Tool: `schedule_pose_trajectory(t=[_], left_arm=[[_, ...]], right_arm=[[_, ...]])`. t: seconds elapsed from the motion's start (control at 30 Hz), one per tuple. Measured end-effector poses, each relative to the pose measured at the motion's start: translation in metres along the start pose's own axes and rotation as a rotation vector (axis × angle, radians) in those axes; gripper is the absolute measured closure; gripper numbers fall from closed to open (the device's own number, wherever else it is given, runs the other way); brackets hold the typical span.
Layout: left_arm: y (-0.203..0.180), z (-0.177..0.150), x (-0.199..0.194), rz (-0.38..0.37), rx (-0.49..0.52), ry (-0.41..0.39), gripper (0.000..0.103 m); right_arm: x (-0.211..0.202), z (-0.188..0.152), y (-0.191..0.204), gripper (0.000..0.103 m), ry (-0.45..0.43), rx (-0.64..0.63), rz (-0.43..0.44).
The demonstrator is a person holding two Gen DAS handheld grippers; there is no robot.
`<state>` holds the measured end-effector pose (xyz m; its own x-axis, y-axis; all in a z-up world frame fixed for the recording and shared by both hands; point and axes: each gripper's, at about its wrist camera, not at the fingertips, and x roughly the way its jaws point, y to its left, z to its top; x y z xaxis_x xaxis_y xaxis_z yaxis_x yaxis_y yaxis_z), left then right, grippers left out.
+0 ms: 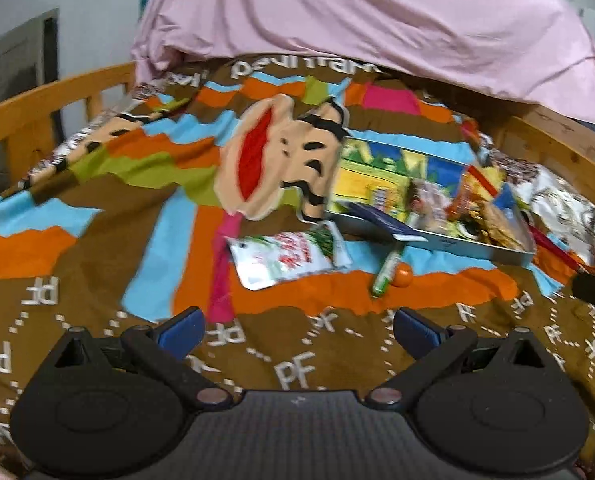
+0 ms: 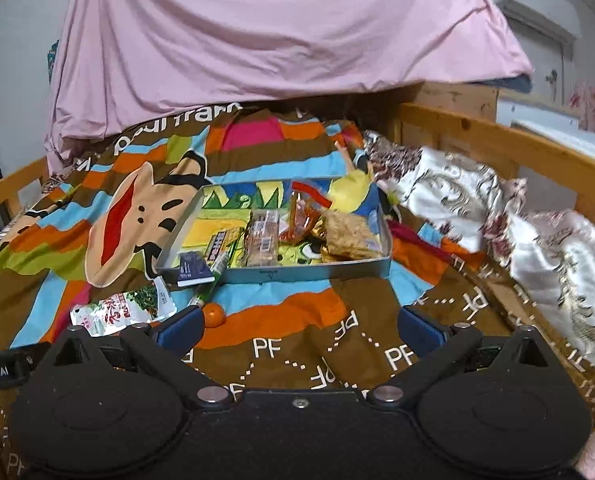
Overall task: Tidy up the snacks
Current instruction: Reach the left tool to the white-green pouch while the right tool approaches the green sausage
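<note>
Nearest the lens, the right gripper (image 2: pixel 297 330) hangs over the brown bedspread (image 2: pixel 297 360) with its blue-padded jaws wide apart and nothing between them. The left gripper (image 1: pixel 297 330) hovers the same way, jaws spread and empty.

Taking the tray (image 2: pixel 273 274) as the landmark: just in front of its near-left corner sits a small orange (image 2: pixel 214 315), almost touching the right gripper's left finger in that view. It looks firm and round, so it may roll; a grip across its middle would suit, with light pressure.

Touching the orange and leaning up onto the tray's near edge is a green tube (image 2: pixel 211 280), slim and stiff-looking, best pinched across its width near the middle.

Left of the tray's front corner lies a white and green pouch (image 1: pixel 285 258), flat on the bedspread. It seems light, crinkly and slippery; a pinch on its sealed edge should hold better than on the puffed middle.

A dark blue packet (image 2: pixel 193 269) rests on the tray's near-left corner, overhanging it.

Inside the tray, toward its right half, clear-wrapped bars (image 2: pixel 262 240) and crisp-looking snacks (image 2: pixel 347 236) are piled; these look fragile and want a gentle squeeze.

Beyond the tray a pink sheet (image 2: pixel 257 40) hangs.
</note>
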<state>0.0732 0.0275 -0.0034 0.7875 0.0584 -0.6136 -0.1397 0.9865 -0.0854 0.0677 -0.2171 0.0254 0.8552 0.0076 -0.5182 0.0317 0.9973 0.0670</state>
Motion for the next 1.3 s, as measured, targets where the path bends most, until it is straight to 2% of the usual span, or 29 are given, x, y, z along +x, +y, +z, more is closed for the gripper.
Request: schedule_pose_trajectory(t=[0.07,0.17,0.23,0.3,0.43,0.5,0.63,0.7,0.8,0.97,1.13,1.3], left_arm=[[0.006,0.006,-0.003,0.021,-0.007,0.002,0.0],[0.019,0.02,-0.008,0.012,-0.066,0.01,0.0],[0.027,0.031,-0.008,-0.014,-0.086,0.013,0.0],[0.033,0.038,-0.005,-0.004,-0.072,0.004,0.0],[0.039,0.056,0.016,0.047,0.0,0.036,0.0],[0.039,0.067,0.028,0.03,0.039,0.04,0.0],[0.039,0.085,0.05,-0.03,0.179,0.022,0.0],[0.041,0.09,0.06,-0.046,0.213,0.008,0.0],[0.043,0.094,0.079,-0.092,0.21,0.008,0.0],[0.04,0.1,0.123,-0.161,0.164,0.052,0.0],[0.032,0.095,0.161,-0.222,0.235,0.102,0.0],[0.026,0.079,0.174,-0.262,0.368,0.121,0.0]], right_arm=[[-0.007,0.005,0.007,0.001,0.001,0.001,0.008],[-0.018,0.014,0.017,0.001,-0.001,0.007,0.06],[-0.021,0.015,0.026,0.001,-0.017,-0.058,0.105],[-0.017,0.013,0.034,0.001,-0.014,-0.133,0.124],[0.012,0.009,0.041,0.001,0.083,-0.223,0.188],[0.024,0.009,0.045,0.001,0.107,-0.26,0.235],[0.046,0.007,0.061,0.001,0.088,-0.425,0.3],[0.061,0.004,0.07,0.001,0.09,-0.476,0.326],[0.09,0.002,0.08,0.001,0.145,-0.436,0.369],[0.131,0.007,0.068,0.003,0.242,-0.167,0.384],[0.153,0.002,0.052,0.004,0.262,-0.15,0.301],[0.175,0.004,0.054,0.004,0.269,-0.102,0.283]])
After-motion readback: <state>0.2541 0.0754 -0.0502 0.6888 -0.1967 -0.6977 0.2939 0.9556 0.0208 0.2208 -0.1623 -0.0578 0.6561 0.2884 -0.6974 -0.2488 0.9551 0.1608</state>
